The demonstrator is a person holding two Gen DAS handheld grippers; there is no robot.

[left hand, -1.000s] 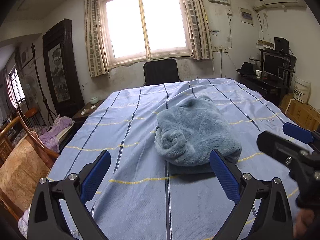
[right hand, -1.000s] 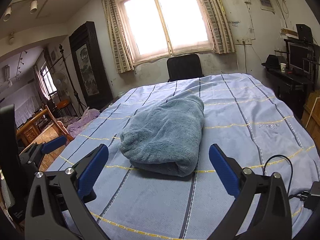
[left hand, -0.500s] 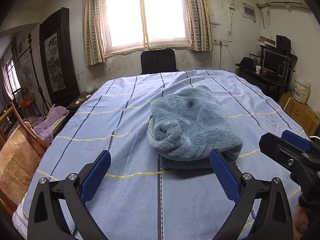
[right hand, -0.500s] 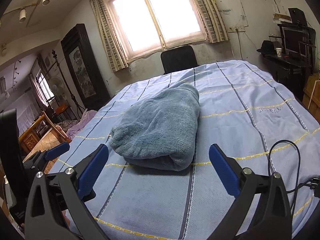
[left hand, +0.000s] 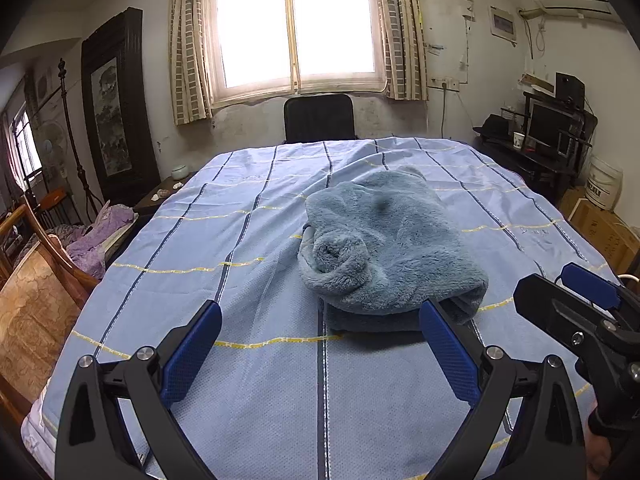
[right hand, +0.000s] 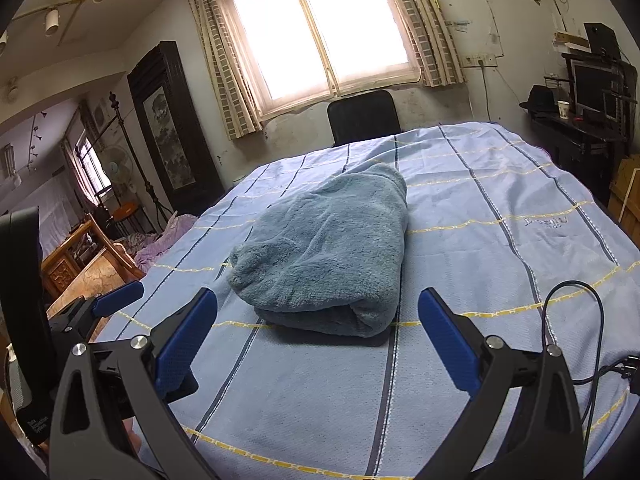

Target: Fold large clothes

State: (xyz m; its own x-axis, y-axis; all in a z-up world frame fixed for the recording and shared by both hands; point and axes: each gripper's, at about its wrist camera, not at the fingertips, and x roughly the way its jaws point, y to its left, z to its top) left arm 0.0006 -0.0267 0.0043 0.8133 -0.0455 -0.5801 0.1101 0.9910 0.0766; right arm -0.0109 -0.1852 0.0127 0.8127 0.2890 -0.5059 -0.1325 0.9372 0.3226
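A fluffy blue-grey garment [left hand: 390,248] lies folded into a thick bundle near the middle of a bed covered by a light blue striped sheet [left hand: 240,360]. The left gripper [left hand: 320,344] and the right gripper [right hand: 318,334] hover above the near end of the bed, just short of the bundle, both with jaws spread wide and holding nothing. A black chair [left hand: 319,118] stands beyond the far edge, under a bright window [left hand: 294,24].
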